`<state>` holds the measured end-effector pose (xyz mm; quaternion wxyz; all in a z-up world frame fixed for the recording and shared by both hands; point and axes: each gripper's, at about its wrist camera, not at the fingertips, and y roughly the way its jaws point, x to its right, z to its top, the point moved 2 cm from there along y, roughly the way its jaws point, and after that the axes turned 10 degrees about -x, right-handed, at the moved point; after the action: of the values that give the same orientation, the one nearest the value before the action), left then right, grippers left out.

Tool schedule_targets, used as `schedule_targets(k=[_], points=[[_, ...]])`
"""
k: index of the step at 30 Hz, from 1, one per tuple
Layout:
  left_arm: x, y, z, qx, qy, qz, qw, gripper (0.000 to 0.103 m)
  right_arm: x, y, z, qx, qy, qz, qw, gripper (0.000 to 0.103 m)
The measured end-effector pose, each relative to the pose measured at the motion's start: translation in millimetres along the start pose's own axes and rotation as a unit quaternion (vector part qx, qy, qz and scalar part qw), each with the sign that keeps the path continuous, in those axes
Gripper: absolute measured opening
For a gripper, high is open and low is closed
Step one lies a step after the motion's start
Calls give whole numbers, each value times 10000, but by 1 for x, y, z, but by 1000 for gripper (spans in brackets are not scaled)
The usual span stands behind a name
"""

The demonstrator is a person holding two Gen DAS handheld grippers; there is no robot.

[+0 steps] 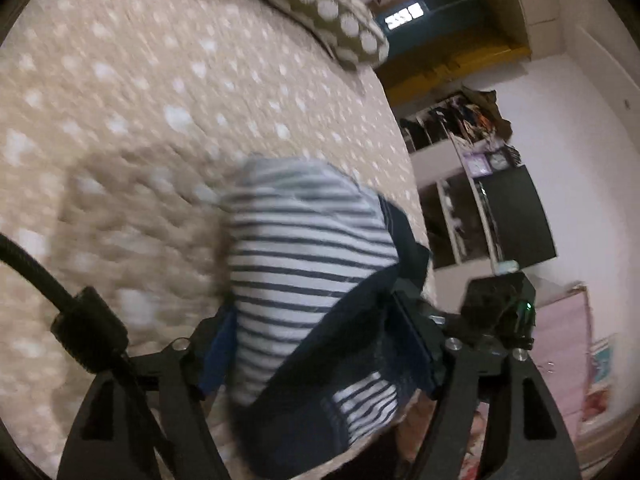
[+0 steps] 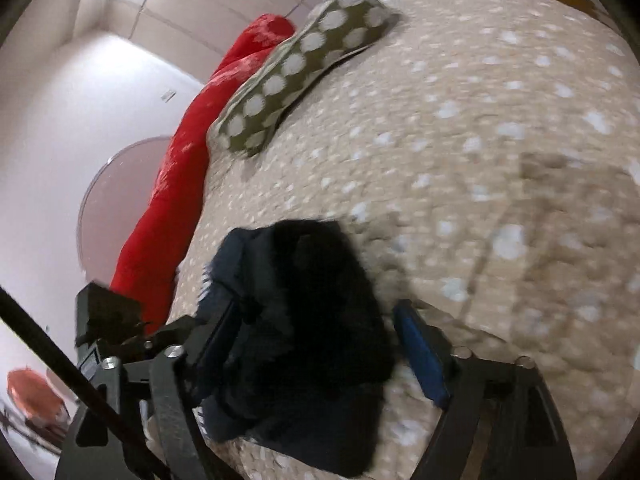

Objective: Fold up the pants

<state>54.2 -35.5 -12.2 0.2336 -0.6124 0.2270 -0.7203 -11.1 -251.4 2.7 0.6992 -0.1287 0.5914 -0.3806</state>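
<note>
The pants (image 1: 304,256) are white with navy stripes and dark navy parts. In the left wrist view they bulge up between the fingers of my left gripper (image 1: 320,344), which stand apart with the cloth filling the gap. In the right wrist view a dark navy bunch of the pants (image 2: 308,312) lies between the fingers of my right gripper (image 2: 316,340), which stand wide apart; the blue pad (image 2: 420,356) on the right is clear of the cloth. Both views are motion-blurred. The pants rest on the beige dotted bedspread (image 1: 160,120).
An olive pillow with white dots (image 1: 320,4) lies at the far side of the bed, also in the right wrist view (image 2: 304,64). A red blanket (image 2: 192,152) runs along the bed's left edge. Shelves and a dark cabinet (image 1: 516,216) stand beyond the bed's right edge.
</note>
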Motion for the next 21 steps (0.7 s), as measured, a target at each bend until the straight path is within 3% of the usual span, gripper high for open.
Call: schedule_targets(k=[1,2,5,10,13,16,18,21], points=[[1,4,1,-15,4,103,9999,67,0,2,2,-9,28,-11,10000,49],[5,4,2,-23,20,160,9999,56,-1,1,4,13,33,3,10000,46],[12,-3,16,29,23,10,10000,47,-8,-6,16,130,-4,106,9999,42],[31,-14,65,295,180,376,9987,47,-27,-7,54,331,-163,-4,9993,41],[30,-7,94,393,185,844,9955,50,-28,5,79,407,-174,-246,9987,42],[5,12,110,274,-97,1382,9900,50,-14,30,95,266,6,-617,9977,46],[-6,14,111,260,-195,1179,9925,51,1,42,96,101,153,-764,9969,56],[-5,-2,101,327,-250,1030,9938,51,-2,33,94,137,78,-809,9966,58]])
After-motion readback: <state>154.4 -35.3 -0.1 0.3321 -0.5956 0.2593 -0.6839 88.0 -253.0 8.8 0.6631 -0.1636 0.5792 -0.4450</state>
